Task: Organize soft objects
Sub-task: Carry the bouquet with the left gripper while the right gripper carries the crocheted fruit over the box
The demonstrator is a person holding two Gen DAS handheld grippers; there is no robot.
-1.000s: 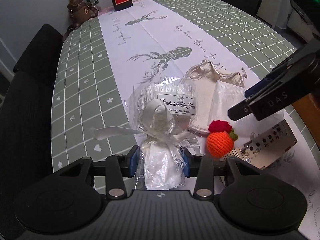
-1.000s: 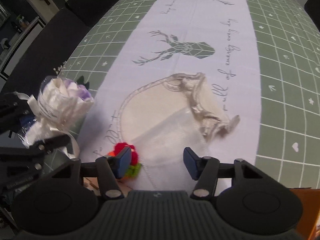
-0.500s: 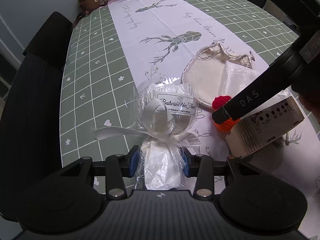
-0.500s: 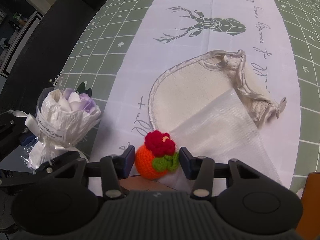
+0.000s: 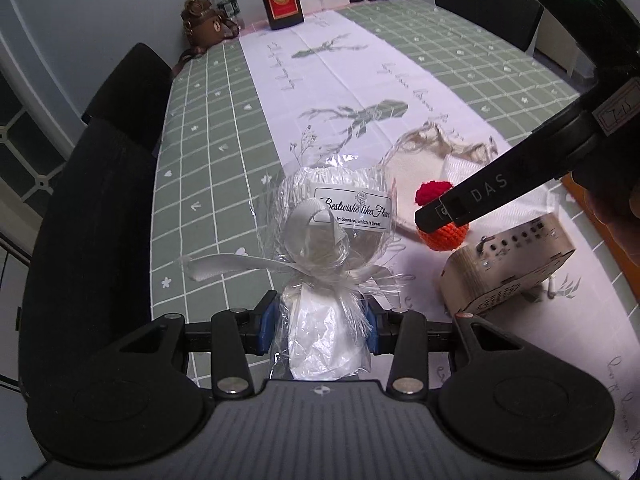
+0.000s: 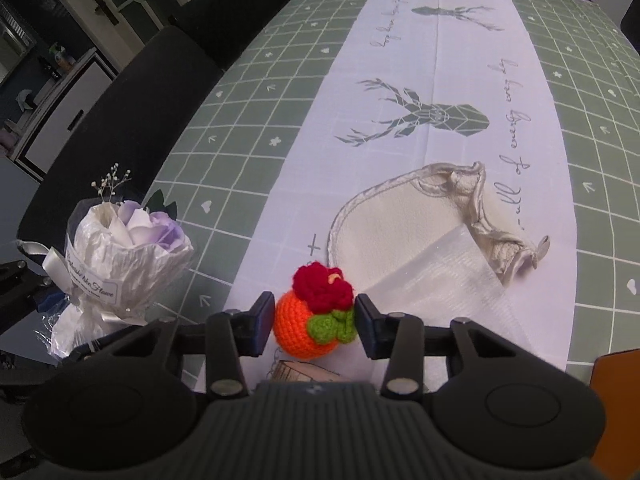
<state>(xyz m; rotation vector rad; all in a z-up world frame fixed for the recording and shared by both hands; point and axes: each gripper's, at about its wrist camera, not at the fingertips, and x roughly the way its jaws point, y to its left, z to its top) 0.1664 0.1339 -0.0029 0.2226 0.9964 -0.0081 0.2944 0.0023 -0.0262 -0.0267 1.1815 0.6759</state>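
- Since a second ago the right gripper (image 6: 315, 325) has been closing and now has the knitted orange (image 6: 311, 322) between its pads, clear of the table.
- It pinches the ball's sides, probably so the red flower on top stays uncrushed.
- The left gripper (image 5: 320, 322) stays clamped on the wrapped stem of the small bouquet (image 5: 333, 240), blooms forward and unsquashed.
- Beyond lie the cream pouch (image 6: 404, 226) with a white cloth (image 6: 440, 292) on the tablecloth (image 6: 248, 92), a likely destination.
- A wooden box (image 5: 508, 264) sits just beside.
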